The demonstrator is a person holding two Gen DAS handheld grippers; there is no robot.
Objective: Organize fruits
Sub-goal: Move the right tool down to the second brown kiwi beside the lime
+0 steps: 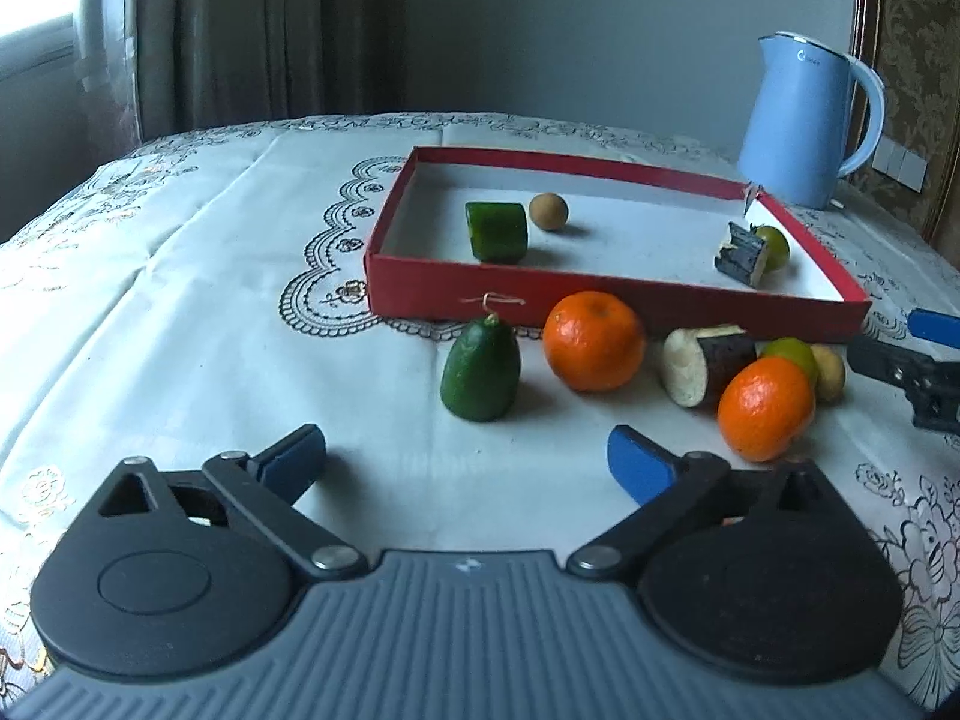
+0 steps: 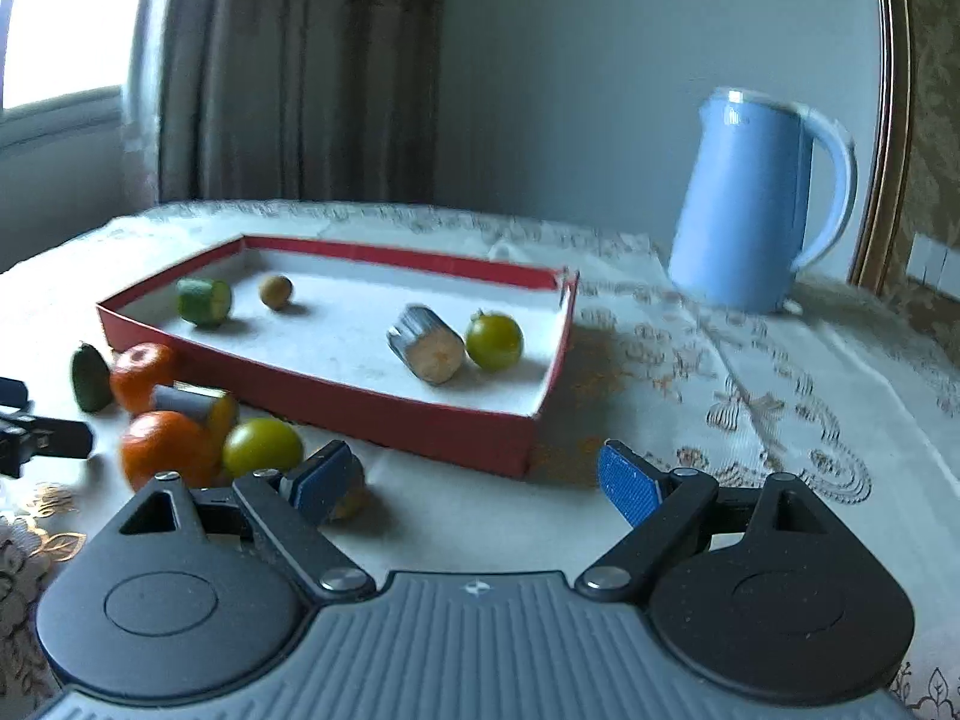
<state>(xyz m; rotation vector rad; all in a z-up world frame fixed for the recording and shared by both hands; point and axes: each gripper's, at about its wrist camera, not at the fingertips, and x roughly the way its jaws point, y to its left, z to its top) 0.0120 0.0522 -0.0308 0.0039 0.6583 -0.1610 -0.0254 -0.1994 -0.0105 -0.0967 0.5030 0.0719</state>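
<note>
A red tray [image 1: 606, 294] [image 2: 372, 420] holds a green cucumber piece [image 1: 497, 232], a small brown fruit [image 1: 548, 211], a dark cut piece [image 1: 743, 253] and a green round fruit [image 1: 775, 245]. In front of it on the cloth lie a green pointed fruit [image 1: 480, 371], two oranges [image 1: 594, 341] [image 1: 766, 408], a cut dark piece [image 1: 705, 365], a green fruit [image 1: 792, 354] and a small yellowish fruit [image 1: 831, 371]. My left gripper [image 1: 467, 465] is open and empty, near the pointed fruit. My right gripper [image 2: 480, 480] is open and empty, right of the fruit pile.
A blue kettle [image 1: 804, 120] [image 2: 750, 204] stands behind the tray's right corner. The table has a patterned white cloth [image 1: 210, 300]. Curtains and a window are at the back left. The right gripper's tip [image 1: 918, 372] shows at the left wrist view's right edge.
</note>
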